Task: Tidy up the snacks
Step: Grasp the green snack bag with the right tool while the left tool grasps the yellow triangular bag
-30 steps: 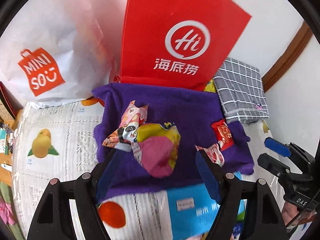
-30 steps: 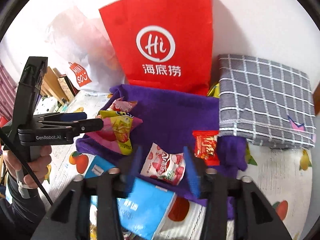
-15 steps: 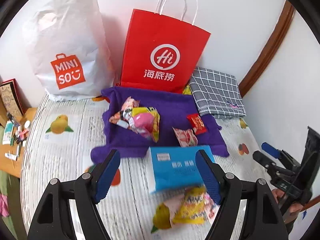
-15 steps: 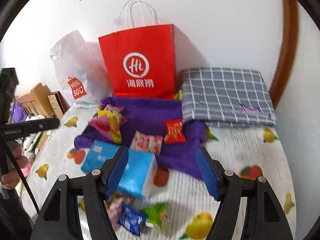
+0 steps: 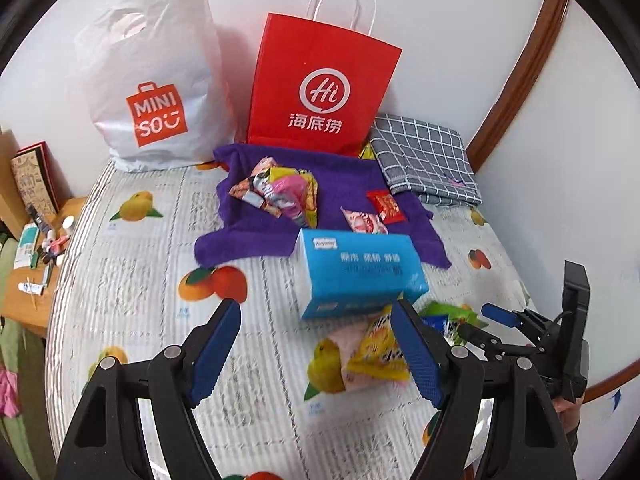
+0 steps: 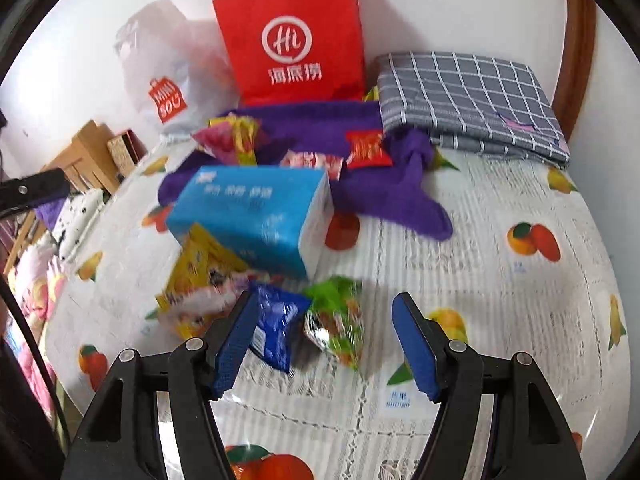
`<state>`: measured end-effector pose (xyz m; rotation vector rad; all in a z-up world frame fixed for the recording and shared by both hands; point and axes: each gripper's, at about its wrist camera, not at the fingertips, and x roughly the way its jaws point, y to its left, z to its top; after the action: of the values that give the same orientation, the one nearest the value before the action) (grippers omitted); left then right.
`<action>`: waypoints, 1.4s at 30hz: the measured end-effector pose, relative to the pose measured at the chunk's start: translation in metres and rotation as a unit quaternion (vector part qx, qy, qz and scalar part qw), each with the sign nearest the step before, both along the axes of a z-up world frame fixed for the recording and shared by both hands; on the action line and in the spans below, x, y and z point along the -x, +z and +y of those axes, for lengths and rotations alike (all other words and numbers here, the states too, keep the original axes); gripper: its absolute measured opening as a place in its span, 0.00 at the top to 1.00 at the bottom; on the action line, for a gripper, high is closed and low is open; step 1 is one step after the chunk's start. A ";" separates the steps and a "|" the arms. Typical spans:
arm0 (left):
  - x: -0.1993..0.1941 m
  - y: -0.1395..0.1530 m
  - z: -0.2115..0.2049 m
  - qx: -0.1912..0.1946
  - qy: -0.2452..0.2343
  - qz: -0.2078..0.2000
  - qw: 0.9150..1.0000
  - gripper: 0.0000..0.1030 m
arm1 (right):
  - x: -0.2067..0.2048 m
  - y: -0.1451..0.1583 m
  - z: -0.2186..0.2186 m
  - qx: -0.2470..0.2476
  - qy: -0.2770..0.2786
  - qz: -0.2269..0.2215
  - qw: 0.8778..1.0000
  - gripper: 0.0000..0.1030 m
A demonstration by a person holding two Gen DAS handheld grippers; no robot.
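Observation:
Several snack packets lie on a purple cloth (image 5: pixel 260 236) (image 6: pixel 384 196): a pink-yellow pile (image 5: pixel 280 194) (image 6: pixel 230 140), a strawberry packet (image 5: pixel 363 222) and a red packet (image 5: pixel 387 207) (image 6: pixel 366 149). A yellow-pink bag (image 5: pixel 372 356) (image 6: pixel 200 284), a dark blue packet (image 6: pixel 276 328) and a green packet (image 6: pixel 340 316) lie on the bed below a blue tissue box (image 5: pixel 356 272) (image 6: pixel 256 212). My left gripper (image 5: pixel 316 352) is open and empty above the bed. My right gripper (image 6: pixel 324 344) is open and empty, straddling the blue and green packets from above.
A red paper bag (image 5: pixel 320 92) (image 6: pixel 292 36) and a white Miniso bag (image 5: pixel 156 80) (image 6: pixel 168 80) stand against the wall. A folded grey checked cloth (image 5: pixel 424 164) (image 6: pixel 472 100) lies at the right. A wooden side table with small items (image 5: pixel 36 256) is at the left.
Both grippers have pulled back from the purple cloth toward the near side of the bed. The tissue box and the near snack packets have come into view.

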<state>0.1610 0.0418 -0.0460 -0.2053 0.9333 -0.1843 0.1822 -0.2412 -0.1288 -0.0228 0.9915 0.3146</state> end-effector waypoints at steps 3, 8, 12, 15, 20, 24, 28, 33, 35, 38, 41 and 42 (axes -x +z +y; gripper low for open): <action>0.011 -0.007 0.004 0.005 0.007 0.004 1.000 0.26 | 0.003 -0.011 0.004 0.023 0.006 0.002 1.000 0.36; 0.023 -0.022 0.010 0.009 0.015 0.016 1.000 0.26 | 0.003 -0.030 0.007 0.043 0.010 0.011 0.999 0.41; 0.028 -0.031 0.009 0.012 0.020 0.023 0.999 0.26 | -0.005 -0.040 0.009 0.042 0.009 0.002 0.999 0.41; 0.030 -0.036 0.008 0.019 0.020 0.025 0.999 0.26 | -0.013 -0.047 0.011 0.033 0.013 -0.003 0.999 0.41; 0.030 -0.043 -0.002 0.019 0.011 0.025 0.999 0.26 | -0.019 -0.055 0.005 0.010 0.008 -0.010 1.000 0.61; 0.027 -0.049 -0.013 0.022 0.001 0.025 0.999 0.26 | -0.012 -0.051 -0.008 -0.008 0.000 -0.035 0.999 0.62; 0.021 -0.056 -0.032 0.024 -0.020 0.025 0.999 0.26 | -0.003 -0.049 -0.026 -0.021 -0.019 -0.042 0.999 0.62; 0.007 -0.063 -0.055 0.028 -0.038 0.028 0.998 0.26 | 0.005 -0.055 -0.034 -0.009 -0.024 -0.044 0.999 0.62; 0.001 -0.066 -0.062 0.029 -0.042 0.032 0.998 0.26 | 0.008 -0.058 -0.033 -0.002 -0.021 -0.053 0.998 0.62; -0.009 -0.074 -0.076 0.017 -0.052 0.042 0.998 0.26 | 0.008 -0.056 -0.032 -0.003 -0.018 -0.055 0.998 0.62; -0.017 -0.086 -0.088 0.000 -0.061 0.054 0.997 0.26 | 0.007 -0.059 -0.034 -0.008 -0.016 -0.048 0.999 0.62; -0.019 -0.089 -0.091 -0.004 -0.062 0.057 0.996 0.26 | 0.007 -0.059 -0.035 -0.011 -0.016 -0.048 0.999 0.62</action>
<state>0.1795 -0.0490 -0.1352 -0.1510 1.0601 -0.2848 0.1755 -0.2759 -0.1881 -0.0022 0.8924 0.2919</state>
